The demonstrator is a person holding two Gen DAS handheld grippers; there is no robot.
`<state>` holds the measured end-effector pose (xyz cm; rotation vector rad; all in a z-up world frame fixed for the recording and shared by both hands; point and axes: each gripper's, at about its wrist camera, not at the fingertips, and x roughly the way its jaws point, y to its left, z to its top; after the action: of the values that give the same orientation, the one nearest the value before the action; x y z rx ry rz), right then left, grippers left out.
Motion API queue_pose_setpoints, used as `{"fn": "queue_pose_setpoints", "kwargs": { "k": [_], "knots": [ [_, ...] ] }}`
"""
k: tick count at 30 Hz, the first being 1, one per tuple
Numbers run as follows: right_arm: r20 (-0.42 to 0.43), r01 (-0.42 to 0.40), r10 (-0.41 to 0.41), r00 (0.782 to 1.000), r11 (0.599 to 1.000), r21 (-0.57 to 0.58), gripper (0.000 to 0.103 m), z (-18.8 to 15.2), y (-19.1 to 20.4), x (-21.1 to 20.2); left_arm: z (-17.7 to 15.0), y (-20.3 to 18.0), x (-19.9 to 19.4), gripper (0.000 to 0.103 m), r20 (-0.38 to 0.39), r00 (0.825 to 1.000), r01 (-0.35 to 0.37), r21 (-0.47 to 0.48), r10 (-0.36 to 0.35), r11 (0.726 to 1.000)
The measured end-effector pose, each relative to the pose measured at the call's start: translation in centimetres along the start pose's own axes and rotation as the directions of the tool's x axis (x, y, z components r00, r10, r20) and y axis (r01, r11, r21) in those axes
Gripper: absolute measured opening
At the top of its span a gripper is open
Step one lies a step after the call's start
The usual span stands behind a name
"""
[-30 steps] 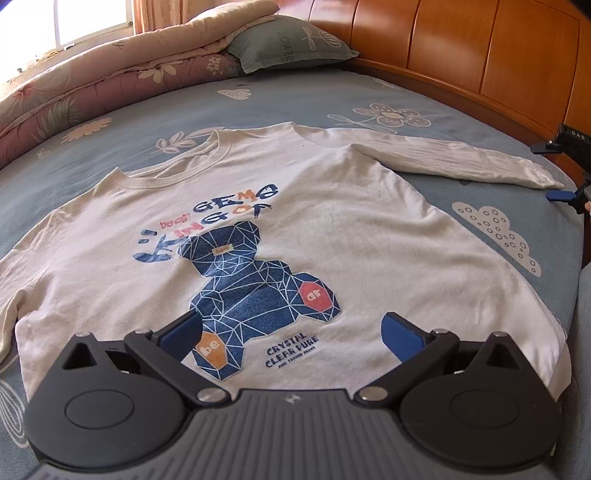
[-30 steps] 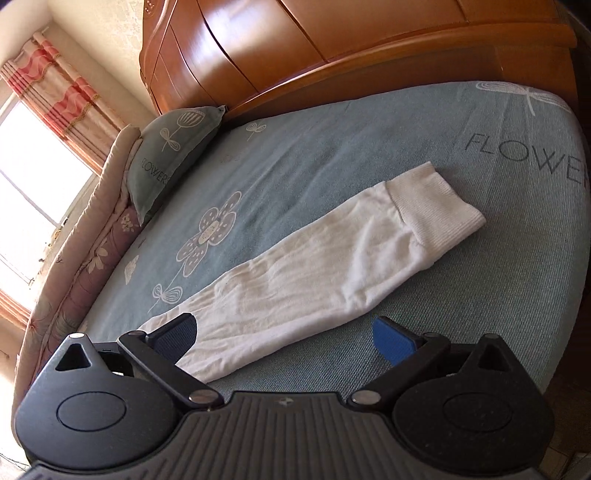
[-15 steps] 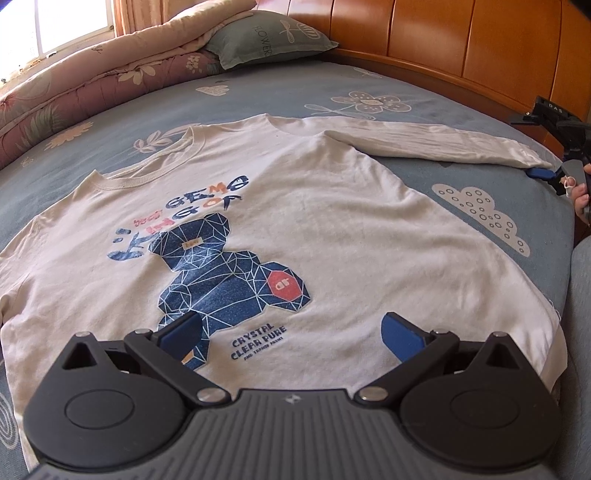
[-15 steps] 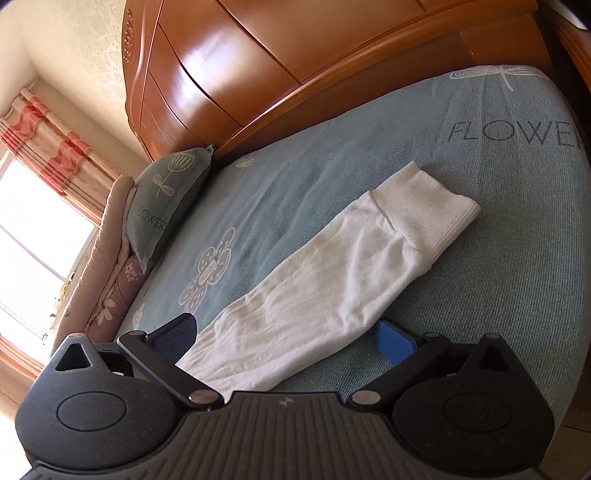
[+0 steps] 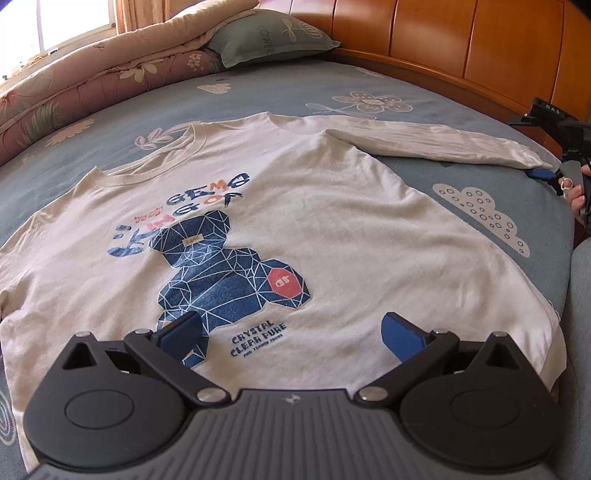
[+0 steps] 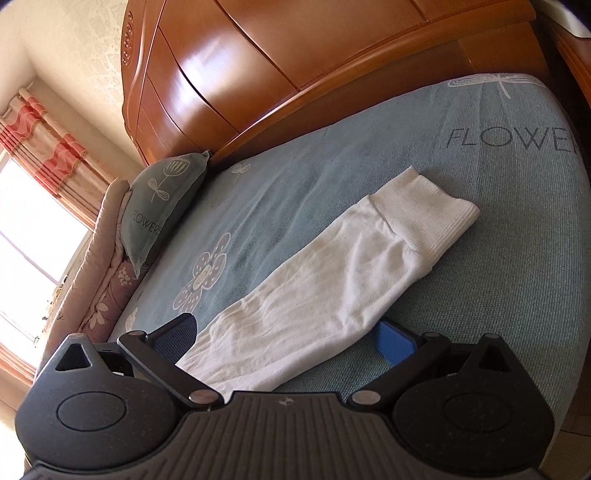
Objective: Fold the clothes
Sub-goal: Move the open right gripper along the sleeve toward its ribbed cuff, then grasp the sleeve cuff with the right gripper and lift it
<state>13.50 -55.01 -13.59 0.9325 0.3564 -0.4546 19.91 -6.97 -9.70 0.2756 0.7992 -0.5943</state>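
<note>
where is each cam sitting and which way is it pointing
Left wrist: on the left hand-held gripper, low over the shirt hem, facing the pillow; its open fingers show, and at far right the right hand-held gripper with fingertips.
Right wrist: on the right hand-held gripper, by the shirt's sleeve, looking along the sleeve; only its open fingers show.
Shared: sleeve, pillow, headboard, blue bedsheet.
</note>
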Motion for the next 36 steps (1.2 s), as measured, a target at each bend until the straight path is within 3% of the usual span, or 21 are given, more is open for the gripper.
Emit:
{"fn": "queue_pose_setpoints", "kwargs": {
  "k": [22, 29, 36],
  "knots": [
    [0.060, 0.022, -0.015, 0.998, 0.993, -0.117, 0.103, 0.7, 0.7, 2.5, -0.2, 0.3, 0.3, 0.102, -0.011, 1.000, -0.008, -0.008, 0.008, 1.000],
    [0.085, -0.031, 0.031, 0.996, 0.999, -0.007, 0.103, 1.1, -0.5, 1.8, -0.1, 0.4, 0.2, 0.102, -0.009, 1.000, -0.006, -0.010, 0.006, 1.000],
    [0.083, -0.018, 0.025, 0.996, 0.996, -0.085, 0.103, 2.6, -0.2, 3.9, -0.1, 1.2, 0.4, 0.102, -0.012, 1.000, -0.010, -0.031, 0.010, 0.999]
  ]
}}
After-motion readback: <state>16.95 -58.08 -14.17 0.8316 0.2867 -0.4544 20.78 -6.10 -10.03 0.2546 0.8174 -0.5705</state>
